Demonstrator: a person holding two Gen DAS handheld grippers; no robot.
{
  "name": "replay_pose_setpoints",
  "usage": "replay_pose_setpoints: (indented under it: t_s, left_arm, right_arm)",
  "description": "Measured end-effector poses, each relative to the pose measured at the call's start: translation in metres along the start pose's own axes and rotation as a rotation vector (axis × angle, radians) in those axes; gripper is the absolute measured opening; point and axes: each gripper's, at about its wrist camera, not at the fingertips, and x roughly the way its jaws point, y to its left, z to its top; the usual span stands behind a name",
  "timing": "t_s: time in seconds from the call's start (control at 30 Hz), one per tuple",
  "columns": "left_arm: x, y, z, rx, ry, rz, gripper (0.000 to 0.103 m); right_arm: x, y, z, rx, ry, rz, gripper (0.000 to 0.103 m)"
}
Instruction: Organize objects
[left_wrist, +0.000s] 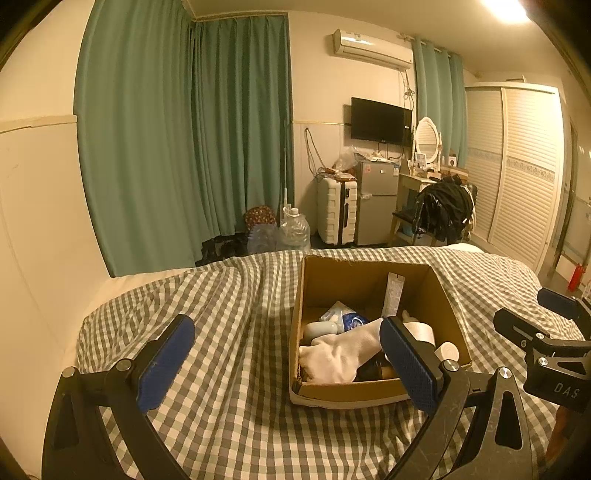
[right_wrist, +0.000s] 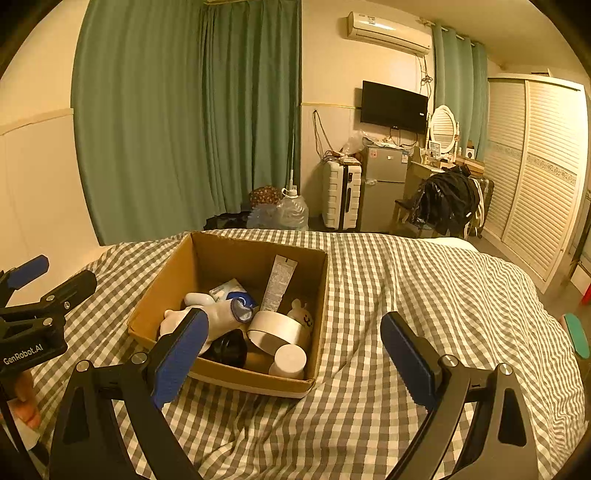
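An open cardboard box sits on the checked bedspread; it also shows in the right wrist view. Inside lie a white sock, a tape roll, a white tube, a white round jar, a black jar and a blue-and-white packet. My left gripper is open and empty, above the bed just left of and before the box. My right gripper is open and empty, before the box's near right corner. Each gripper shows at the edge of the other's view.
The grey-checked bedspread covers the bed. Beyond its far edge stand water jugs, a white suitcase, a small fridge and a chair with dark clothes. A green flat object lies at the bed's right edge.
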Motion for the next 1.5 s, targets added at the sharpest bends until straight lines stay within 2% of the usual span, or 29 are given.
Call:
replay_pose_setpoints:
  t_s: [1.5]
  left_arm:
    - [0.0014,-0.002,-0.002,0.005,0.014,-0.021,0.103]
  right_arm:
    - [0.0014,0.0013,0.0001,-0.006,0.021,-0.003,0.095]
